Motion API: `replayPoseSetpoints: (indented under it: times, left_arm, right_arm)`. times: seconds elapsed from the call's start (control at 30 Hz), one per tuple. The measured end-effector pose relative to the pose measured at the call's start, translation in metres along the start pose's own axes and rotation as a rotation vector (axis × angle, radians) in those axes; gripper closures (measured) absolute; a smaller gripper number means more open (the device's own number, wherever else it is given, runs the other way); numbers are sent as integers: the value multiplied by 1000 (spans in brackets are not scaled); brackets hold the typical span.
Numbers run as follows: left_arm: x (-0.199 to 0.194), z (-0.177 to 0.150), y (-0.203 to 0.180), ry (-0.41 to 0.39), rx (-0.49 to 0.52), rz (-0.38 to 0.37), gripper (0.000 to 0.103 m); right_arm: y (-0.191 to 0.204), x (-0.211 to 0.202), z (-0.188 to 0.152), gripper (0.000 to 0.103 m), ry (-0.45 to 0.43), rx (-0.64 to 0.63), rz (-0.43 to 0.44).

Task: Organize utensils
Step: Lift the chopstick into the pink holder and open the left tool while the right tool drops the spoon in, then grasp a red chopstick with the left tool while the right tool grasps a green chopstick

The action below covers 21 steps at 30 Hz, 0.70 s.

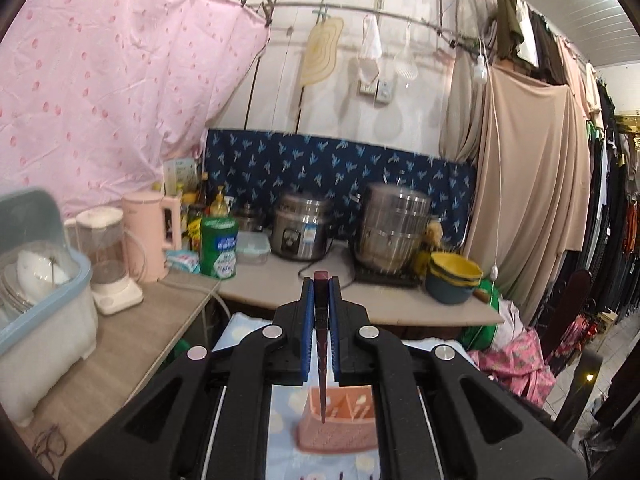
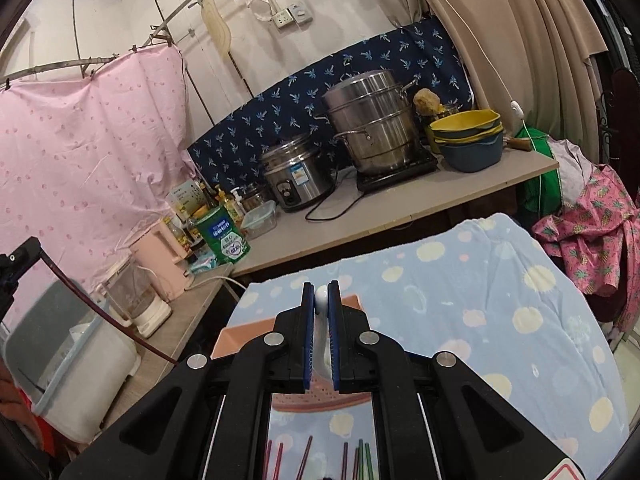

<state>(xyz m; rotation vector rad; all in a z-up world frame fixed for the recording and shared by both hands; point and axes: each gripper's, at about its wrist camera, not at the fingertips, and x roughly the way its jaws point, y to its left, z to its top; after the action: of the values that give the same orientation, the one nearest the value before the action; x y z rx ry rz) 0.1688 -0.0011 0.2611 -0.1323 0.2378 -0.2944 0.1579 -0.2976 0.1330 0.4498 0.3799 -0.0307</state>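
Observation:
My left gripper (image 1: 321, 280) is shut on a dark maroon chopstick (image 1: 321, 332). The chopstick hangs point down, high above a pink utensil holder (image 1: 338, 424) with dividers, which stands on a blue patterned cloth. My right gripper (image 2: 321, 286) is shut on a white spoon (image 2: 321, 328), held just above the same pink holder (image 2: 228, 342). The left gripper (image 2: 18, 258) and its chopstick (image 2: 100, 312) show at the left of the right wrist view. Several loose chopsticks (image 2: 308, 454) lie on the cloth below my right gripper.
A blue dish rack (image 1: 40, 280), a blender (image 1: 108, 256), a pink kettle (image 1: 148, 236) and a green can (image 1: 218, 246) stand on the left counter. A rice cooker (image 1: 300, 228), a steel steamer pot (image 1: 394, 232) and stacked bowls (image 1: 454, 276) stand behind.

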Motion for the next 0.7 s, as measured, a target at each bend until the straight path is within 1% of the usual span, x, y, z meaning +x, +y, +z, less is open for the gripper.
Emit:
replayPoseSetpoints:
  times: [0.1,0.17,0.33,0.4,0.5,0.53,0.57,0.6,0.67,0.7]
  left_arm:
    - [12,4,-9,-23,16,6,96]
    - [24,0,-12,-12,22,10,96]
    - [56,-22,-10,68,32,22,96]
    - [63,-30,-6,96,28,29,96]
    - [71,-40,-1,134,29,39,95]
    - [72,-43,0,137,29,50,93]
    - [72,-45,1,140,30,53,88]
    - [71,-47,2,143,31,57,78]
    - [67,-51,5,145,31,69,65]
    - [64,-54,7,146,31,73,63]
  right_arm:
    - [-1,18,4,96,1,11,7]
    - [-5,32,3,96,20,28,12]
    - [-14,59,-6,96,82,33,-16]
    - [-17,65,-11,95,102,30,-33]
    - [-23,66,-18,91,102,36,-44]
    - [-23,63,-18,89,97,37,-46]
    - [-24,60,-19,89,92,38,-47]
    - [-24,57,-19,88,88,39,-49]
    - [-25,50,-20,85,80,42,-51]
    - [-25,43,-22,83,74,38,-50]
